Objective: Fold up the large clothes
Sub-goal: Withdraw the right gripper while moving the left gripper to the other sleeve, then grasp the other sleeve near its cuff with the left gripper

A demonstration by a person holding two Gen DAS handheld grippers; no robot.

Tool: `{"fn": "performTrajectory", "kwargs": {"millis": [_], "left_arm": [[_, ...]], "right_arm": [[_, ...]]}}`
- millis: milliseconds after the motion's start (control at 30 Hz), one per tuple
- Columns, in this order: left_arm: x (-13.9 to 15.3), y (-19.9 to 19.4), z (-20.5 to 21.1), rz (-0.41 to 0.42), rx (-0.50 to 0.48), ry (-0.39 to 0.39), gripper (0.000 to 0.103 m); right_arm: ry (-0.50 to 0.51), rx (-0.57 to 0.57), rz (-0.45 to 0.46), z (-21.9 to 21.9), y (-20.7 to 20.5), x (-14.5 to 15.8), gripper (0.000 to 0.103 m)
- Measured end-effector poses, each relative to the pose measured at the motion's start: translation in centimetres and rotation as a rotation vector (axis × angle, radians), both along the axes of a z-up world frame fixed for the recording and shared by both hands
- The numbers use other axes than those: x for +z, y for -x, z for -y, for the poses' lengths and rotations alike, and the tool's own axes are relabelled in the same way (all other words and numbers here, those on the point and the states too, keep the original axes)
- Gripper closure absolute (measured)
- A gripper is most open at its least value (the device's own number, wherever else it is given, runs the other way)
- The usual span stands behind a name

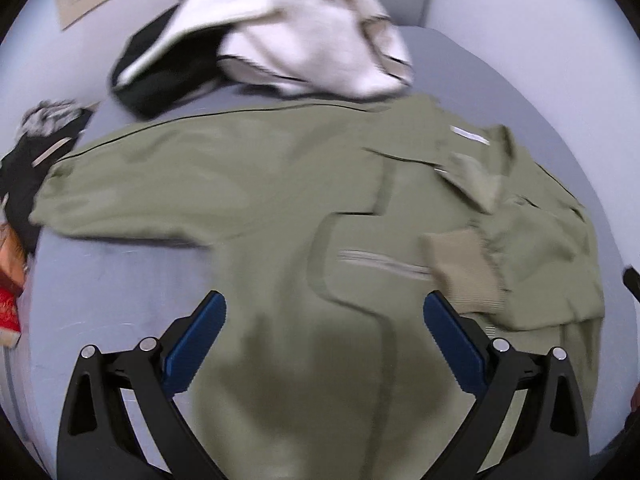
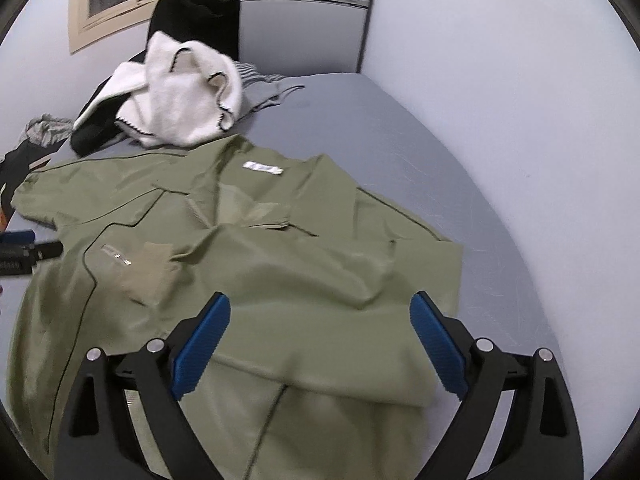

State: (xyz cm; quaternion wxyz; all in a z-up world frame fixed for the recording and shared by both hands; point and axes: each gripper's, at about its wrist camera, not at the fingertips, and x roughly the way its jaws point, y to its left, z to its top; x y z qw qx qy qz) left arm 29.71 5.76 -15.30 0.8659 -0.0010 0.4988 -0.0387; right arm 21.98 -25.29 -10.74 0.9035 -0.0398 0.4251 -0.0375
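Jacket (image 2: 248, 280) flat on the bed (image 2: 400, 120), one sleeve folded across the chest; both tongs released above it.
Thin, limp, likely slippery cloth (judged): left tongs (image 1: 324, 340) and right tongs (image 2: 320, 336) should pinch hem corners or the ribbed cuff (image 2: 148, 272) near the near edge.

Blurred white garment (image 1: 304, 28) beyond jacket (image 1: 280, 200)

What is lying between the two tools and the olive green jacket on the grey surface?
Nothing visible. Both the left tool and right tool hang open directly over the olive green jacket; the white fleece garment lies beyond it.
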Motion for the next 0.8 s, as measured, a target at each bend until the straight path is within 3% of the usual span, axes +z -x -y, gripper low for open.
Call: {"fn": "performTrajectory", "kwargs": {"millis": [367, 533, 800], "left_arm": [[0.6, -1.2, -15.4, 0.086, 0.223, 0.032, 0.006], [-0.9, -2.3, -22.0, 0.125, 0.319, 0.076, 0.006], [-3.6, -6.1, -29.5, 0.114, 0.447, 0.137, 0.009]], "right_arm": [[-0.008, 0.067, -0.025, -6.8, 0.4, -1.8, 0.012], [0.013, 0.103, -0.052, -9.3, 0.3, -3.3, 0.011], [0.018, 0.137, -0.099, -11.7, -0.7, -6.6, 0.011]]}}
